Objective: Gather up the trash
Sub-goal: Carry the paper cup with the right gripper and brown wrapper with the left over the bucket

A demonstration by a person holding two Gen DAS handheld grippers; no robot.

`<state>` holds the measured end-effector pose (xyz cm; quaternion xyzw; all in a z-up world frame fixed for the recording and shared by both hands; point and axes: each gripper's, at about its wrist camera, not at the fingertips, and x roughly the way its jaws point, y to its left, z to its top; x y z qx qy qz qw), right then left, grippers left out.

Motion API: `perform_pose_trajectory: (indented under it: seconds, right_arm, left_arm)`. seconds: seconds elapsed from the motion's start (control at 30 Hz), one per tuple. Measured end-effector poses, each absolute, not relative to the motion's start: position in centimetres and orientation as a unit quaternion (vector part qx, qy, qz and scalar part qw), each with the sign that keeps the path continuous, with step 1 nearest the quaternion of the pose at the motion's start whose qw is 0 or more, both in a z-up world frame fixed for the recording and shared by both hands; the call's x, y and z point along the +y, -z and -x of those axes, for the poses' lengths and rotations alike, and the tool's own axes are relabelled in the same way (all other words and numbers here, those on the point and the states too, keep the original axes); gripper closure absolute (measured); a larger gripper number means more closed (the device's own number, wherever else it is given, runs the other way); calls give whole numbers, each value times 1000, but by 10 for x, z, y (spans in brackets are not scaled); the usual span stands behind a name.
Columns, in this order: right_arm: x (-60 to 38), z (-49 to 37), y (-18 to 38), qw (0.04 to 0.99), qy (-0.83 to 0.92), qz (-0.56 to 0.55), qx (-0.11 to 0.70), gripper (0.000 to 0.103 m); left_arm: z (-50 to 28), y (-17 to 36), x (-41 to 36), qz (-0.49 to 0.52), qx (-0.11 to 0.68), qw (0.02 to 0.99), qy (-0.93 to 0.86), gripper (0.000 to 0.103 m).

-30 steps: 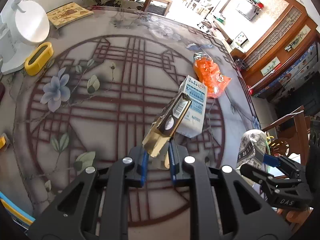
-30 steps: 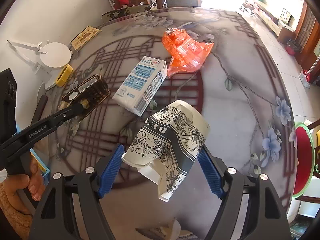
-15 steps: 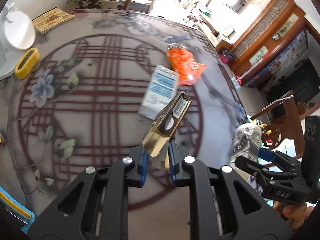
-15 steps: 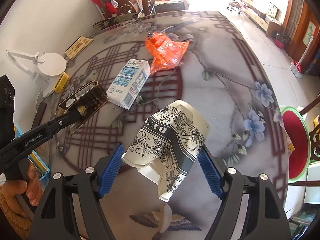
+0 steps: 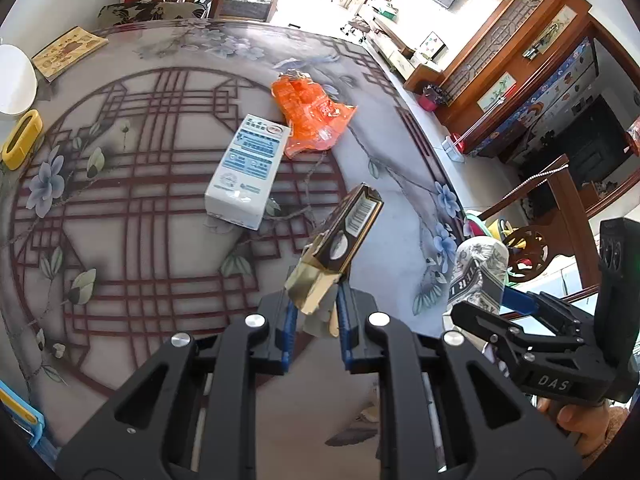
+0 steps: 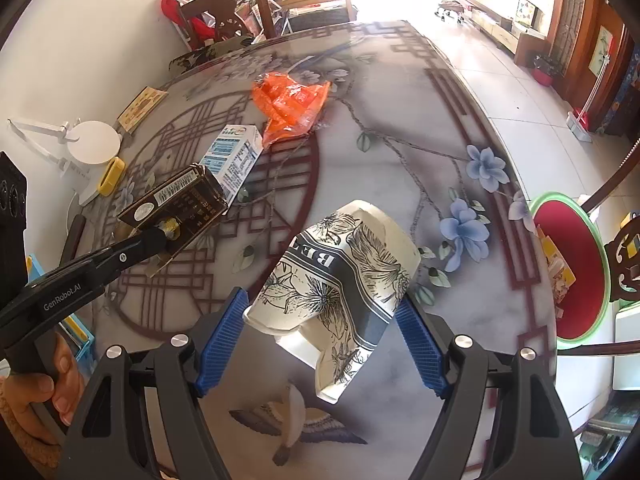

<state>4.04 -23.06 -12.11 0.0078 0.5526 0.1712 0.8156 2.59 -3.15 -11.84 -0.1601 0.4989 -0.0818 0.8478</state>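
Left gripper (image 5: 316, 312) is clamped on a dark brown and gold cardboard packet (image 5: 344, 232). Right gripper (image 6: 320, 316) is clamped around a crumpled floral-printed paper cup (image 6: 340, 276). At 11 o'clock of the packet, a white and blue milk carton (image 5: 246, 172) is seen lying on the patterned table (image 5: 120, 200).

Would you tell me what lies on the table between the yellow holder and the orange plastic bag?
The white-and-blue carton lies on its side between the yellow holder and the orange plastic bag, close beside the bag; the left wrist view shows it best.
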Motion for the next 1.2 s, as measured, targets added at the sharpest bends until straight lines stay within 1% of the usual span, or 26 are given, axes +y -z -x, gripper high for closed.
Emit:
perform_pose_trajectory:
  seconds: [0.8,1.2]
  right_arm:
    - [-291,-52,125,815,-159,-25,557,30]
    - [-311,-60,130,812,-158,-35,561,30]
  left_arm:
    - [-44,119,-91,144,504,847,91,86]
    - [-50,119,-108,137,508,846,90,86]
